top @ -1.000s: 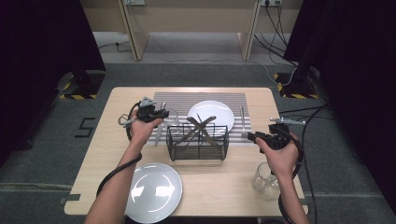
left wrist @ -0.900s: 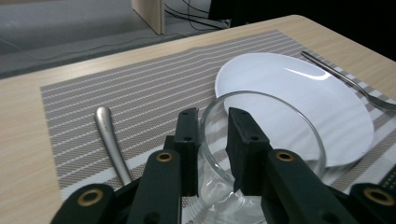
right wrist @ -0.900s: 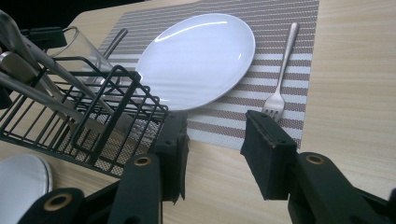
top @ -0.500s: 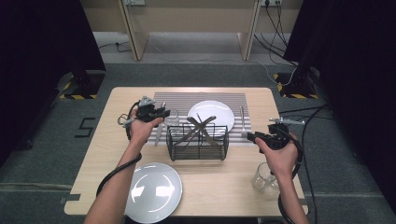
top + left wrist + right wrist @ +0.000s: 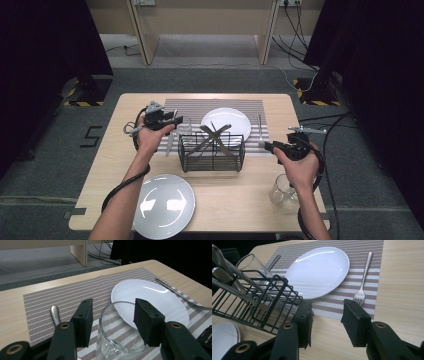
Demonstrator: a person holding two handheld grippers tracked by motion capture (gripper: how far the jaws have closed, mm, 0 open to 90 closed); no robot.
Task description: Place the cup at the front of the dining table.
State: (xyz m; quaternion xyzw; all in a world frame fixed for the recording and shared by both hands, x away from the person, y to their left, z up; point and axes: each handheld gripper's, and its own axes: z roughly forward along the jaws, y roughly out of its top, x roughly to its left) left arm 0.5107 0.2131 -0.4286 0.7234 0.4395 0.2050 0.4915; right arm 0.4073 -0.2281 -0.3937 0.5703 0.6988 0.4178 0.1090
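The left claw (image 5: 112, 322) has just been opening, and its jaws now stand released on either side of a clear drinking glass (image 5: 120, 332) that stands on the striped placemat (image 5: 75, 292). At two o'clock, a white plate (image 5: 152, 300). The right claw (image 5: 325, 320) gapes, grasping nothing, over the wooden surface (image 5: 402, 290).

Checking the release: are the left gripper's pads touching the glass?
Apart. In the left gripper view, striped mat shows between each pad and the glass rim; the jaws have just been opening.
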